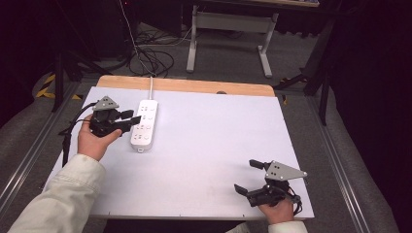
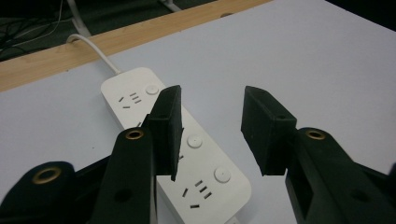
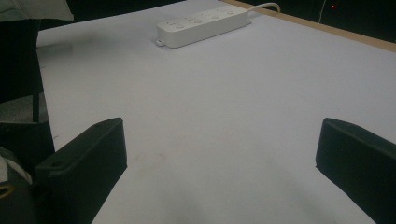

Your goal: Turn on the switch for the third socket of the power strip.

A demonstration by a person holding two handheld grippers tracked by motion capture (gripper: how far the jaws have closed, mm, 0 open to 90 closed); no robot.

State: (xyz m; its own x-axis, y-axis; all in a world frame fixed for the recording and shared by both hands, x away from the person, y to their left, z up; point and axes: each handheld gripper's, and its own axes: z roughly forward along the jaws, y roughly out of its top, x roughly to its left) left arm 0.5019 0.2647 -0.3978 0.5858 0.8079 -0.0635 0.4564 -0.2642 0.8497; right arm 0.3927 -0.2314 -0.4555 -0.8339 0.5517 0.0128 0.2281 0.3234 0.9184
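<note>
Over at the left side of the desk (image 1: pixel 204 145), the left hand-held gripper (image 1: pixel 132 116) hangs with its jaws apart, right at the near-left edge of the white power strip (image 1: pixel 145 124). From the left gripper view, the strip (image 2: pixel 187 154) runs under the left jaw and into the gap between the two; the jaws look to be just above it, though I cannot tell whether one brushes the casing. The strip lies flat toward the far left of the desk, its long side running away from the person, its white cord (image 1: pixel 151 83) leading off over the wooden back edge. Round buttons and socket slots show along its top.

To my eye this is the approach: the left hand-held gripper is lined up on the strip but has not closed on anything. The next move, I would guess, calls for a short drop and a squeeze across the strip's narrow width, or a press on one of the buttons, with care that the jaws straddle it squarely.

Far over at the near right corner, the right hand-held gripper (image 1: pixel 252 176) sits wide open and empty, well apart from the strip (image 3: pixel 205 23), low over the bare desk.
</note>
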